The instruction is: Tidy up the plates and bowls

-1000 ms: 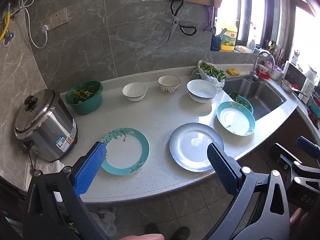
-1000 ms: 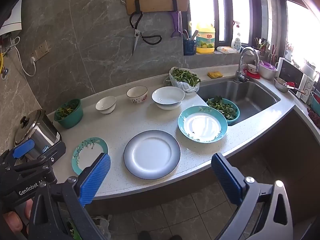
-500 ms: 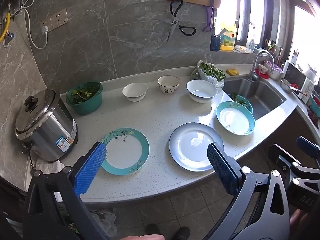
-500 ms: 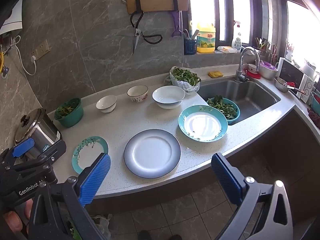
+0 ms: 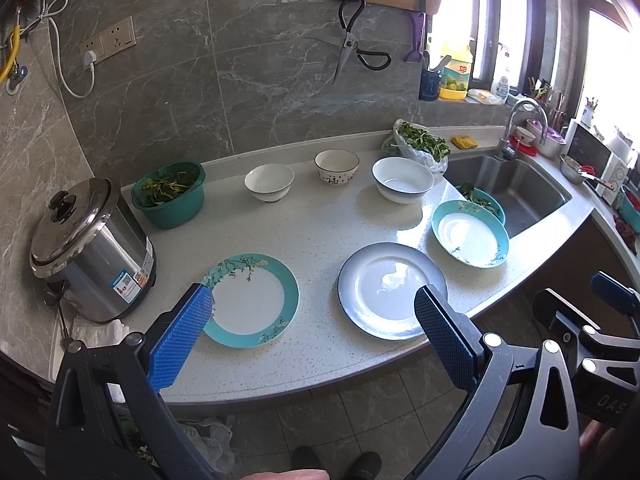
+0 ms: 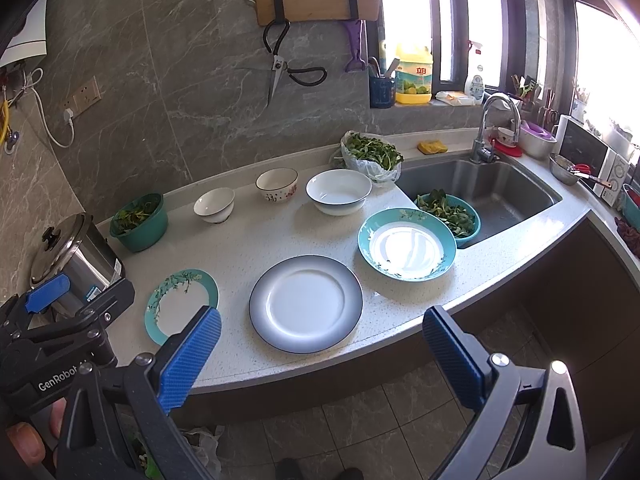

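Both the left gripper (image 5: pixel 312 320) and the right gripper (image 6: pixel 320 344) hang off the counter's (image 5: pixel 320 232) front edge, jaws wide apart and empty. Along that edge lie a teal plate (image 5: pixel 250 300), a grey-rimmed plate (image 5: pixel 390 290) and a deep teal plate (image 5: pixel 470 234) beside the sink (image 5: pixel 516 192). Near the back edge stand a white bowl (image 5: pixel 269 182), a patterned bowl (image 5: pixel 337 167) and a large bowl (image 5: pixel 402 180).

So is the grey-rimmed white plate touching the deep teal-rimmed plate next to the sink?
Apart. The right wrist view shows a strip of bare speckled countertop between the grey-rimmed white plate and the deep teal-rimmed plate; neither rim overlaps the other.
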{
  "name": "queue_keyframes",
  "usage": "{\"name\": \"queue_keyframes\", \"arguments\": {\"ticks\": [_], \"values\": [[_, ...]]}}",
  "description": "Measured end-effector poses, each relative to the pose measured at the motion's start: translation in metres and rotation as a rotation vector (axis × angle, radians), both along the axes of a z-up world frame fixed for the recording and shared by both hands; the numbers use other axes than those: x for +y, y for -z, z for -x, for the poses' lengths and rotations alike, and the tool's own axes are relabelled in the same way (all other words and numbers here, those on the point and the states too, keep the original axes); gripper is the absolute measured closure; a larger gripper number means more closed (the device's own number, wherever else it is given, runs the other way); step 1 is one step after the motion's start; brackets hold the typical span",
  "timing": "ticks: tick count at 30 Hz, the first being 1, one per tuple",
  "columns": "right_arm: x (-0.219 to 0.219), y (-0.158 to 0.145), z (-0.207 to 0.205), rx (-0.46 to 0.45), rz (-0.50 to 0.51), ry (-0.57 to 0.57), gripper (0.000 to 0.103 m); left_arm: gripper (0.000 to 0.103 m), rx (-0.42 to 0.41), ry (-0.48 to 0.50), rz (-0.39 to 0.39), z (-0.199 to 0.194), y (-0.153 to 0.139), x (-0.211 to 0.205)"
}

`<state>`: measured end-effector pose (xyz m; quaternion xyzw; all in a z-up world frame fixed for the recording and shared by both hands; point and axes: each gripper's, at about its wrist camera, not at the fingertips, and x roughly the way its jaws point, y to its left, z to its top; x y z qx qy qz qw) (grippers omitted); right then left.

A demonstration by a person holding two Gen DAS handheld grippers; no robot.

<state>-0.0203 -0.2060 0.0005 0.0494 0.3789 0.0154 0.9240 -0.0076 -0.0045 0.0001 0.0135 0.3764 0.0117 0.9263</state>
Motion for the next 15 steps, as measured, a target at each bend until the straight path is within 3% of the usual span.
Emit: {"name": "queue_keyframes", "arguments": {"ticks": [15], "values": [[0.0055,0.0028,0.0045,-0.001,0.000,0.000,0.000,0.000,0.001,-0.002,0.002,0.0040,0.0017,0.0059]]}}
